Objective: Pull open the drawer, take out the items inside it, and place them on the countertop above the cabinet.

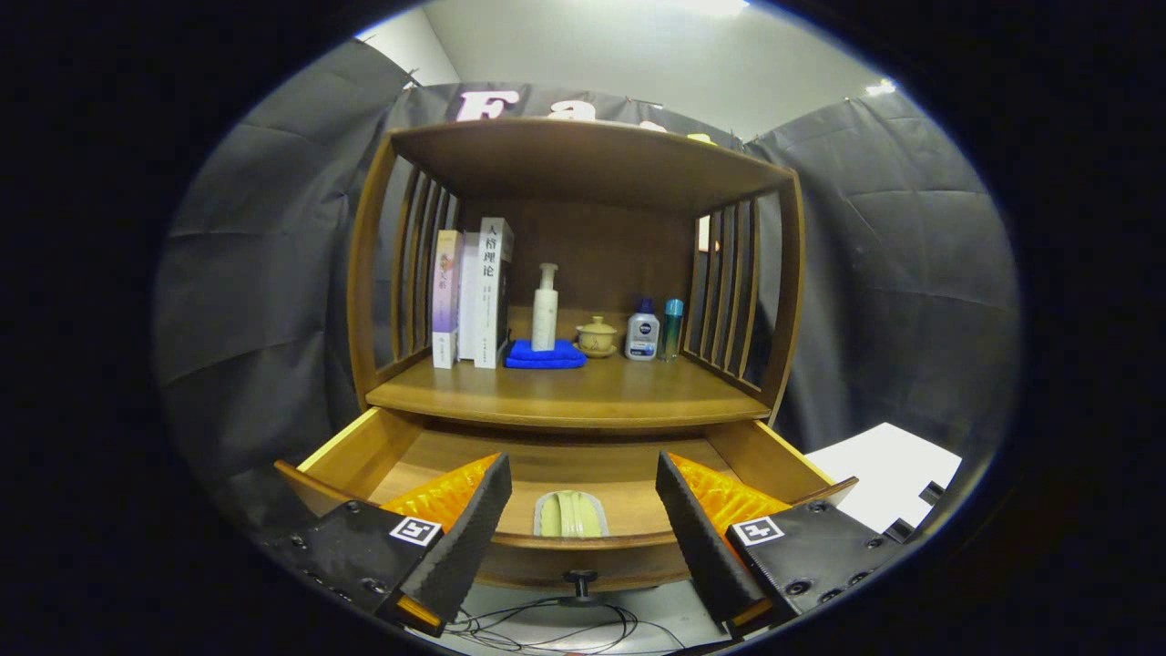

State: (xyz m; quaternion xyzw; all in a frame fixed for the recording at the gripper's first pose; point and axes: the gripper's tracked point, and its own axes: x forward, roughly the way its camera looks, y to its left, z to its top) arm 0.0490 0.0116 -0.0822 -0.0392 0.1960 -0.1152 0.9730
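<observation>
A big wooden cabinet [583, 273] stands against the dark cloth wall. It has a flat top, slatted sides and an open shelf in the middle. That shelf is the countertop [583, 396] above the drawer.

The drawer [364, 451] is pulled out toward the gripper. Its small dark knob [579, 578] sticks out at the front, low down between the fingers.

The gripper [583, 510] hangs just in front of the drawer. Its two fingers are spread wide apart and hold nothing.

On the countertop, a few books [474, 296] stand upright on the left. Beside them lies a folded blue cloth [545, 355], and a tall white pump bottle [545, 310] stands on it. Next comes a little tan pot with a lid [597, 337], then a small white bottle with a blue cap [643, 334], then a slim teal bottle [672, 330].

Inside the drawer, near its front wall, lies a small pale green thing [570, 515]. It sits right between the two fingers, just ahead of them. I cannot tell what it is.

Thin black wires [547, 629] lie on the floor under the drawer.
</observation>
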